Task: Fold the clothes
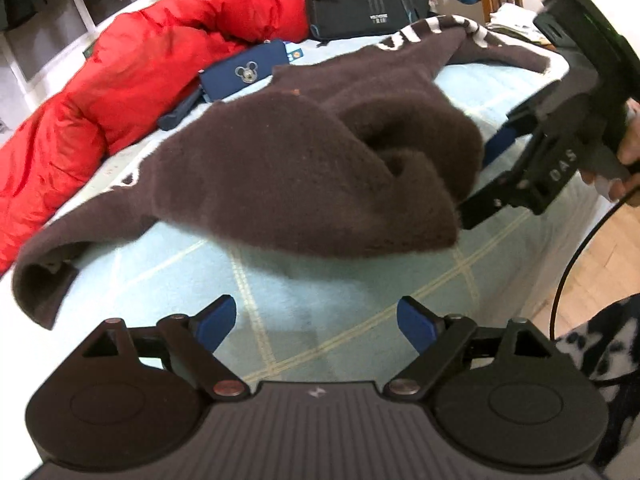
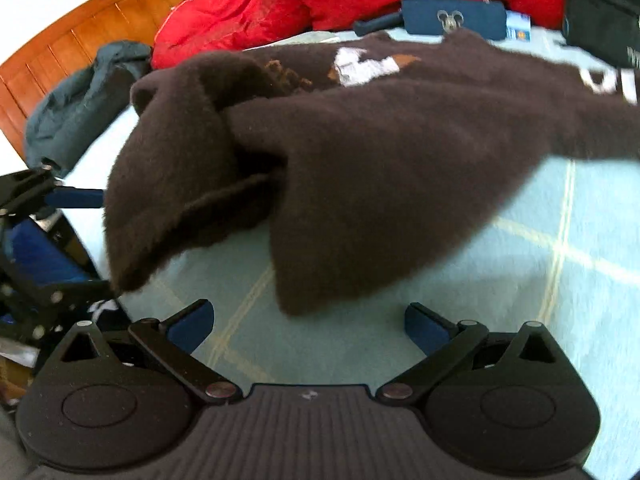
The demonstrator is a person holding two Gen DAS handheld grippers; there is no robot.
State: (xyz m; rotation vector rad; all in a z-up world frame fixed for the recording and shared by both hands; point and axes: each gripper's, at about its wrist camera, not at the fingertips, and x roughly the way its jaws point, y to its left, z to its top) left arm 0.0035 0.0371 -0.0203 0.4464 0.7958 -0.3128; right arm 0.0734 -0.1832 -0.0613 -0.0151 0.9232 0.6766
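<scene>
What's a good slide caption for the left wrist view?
Open left gripper faces a rumpled brown sweater on the pale blue bed, right gripper alongside.

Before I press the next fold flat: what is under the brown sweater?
Under the brown sweater only the pale blue checked bed cover shows, around its edges. Anything lying beneath its bunched middle is covered and cannot be seen.
</scene>
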